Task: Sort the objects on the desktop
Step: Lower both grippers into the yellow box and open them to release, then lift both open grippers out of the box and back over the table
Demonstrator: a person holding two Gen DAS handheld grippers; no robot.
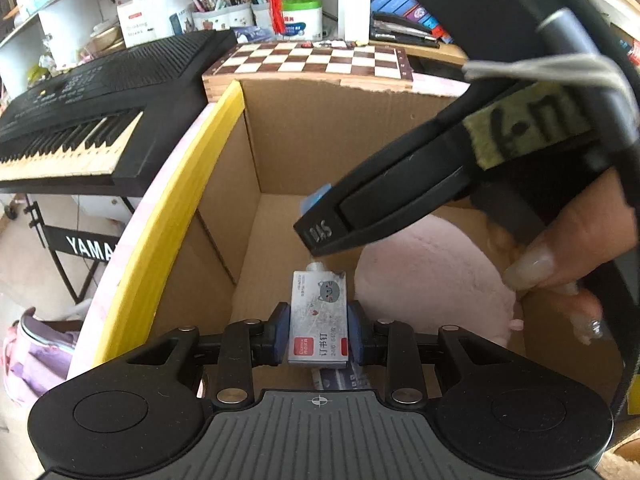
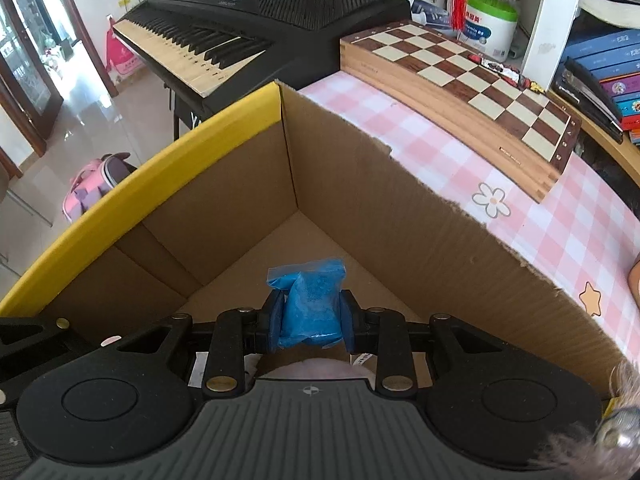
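We find the left tool (image 1: pixel 319 334) clenched on a small staple box (image 1: pixel 319 320), held above the floor of the cardboard box (image 1: pixel 320 140), a pink plush (image 1: pixel 432 276) at its 2 o'clock. The right tool (image 2: pixel 310 328) grips a blue bag (image 2: pixel 310 304) over the same box. Beyond, at 12 o'clock, a chessboard (image 2: pixel 460 76) rests on the checkered bench (image 2: pixel 560 232), with a keyboard (image 2: pixel 248 20) at 11 o'clock.

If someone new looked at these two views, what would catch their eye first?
Probably the open cardboard box with its yellow edge, filling both views. Over it, the left gripper is shut on a small staple box, and the right gripper on a blue bag. Behind the box lie a chessboard and a black keyboard.
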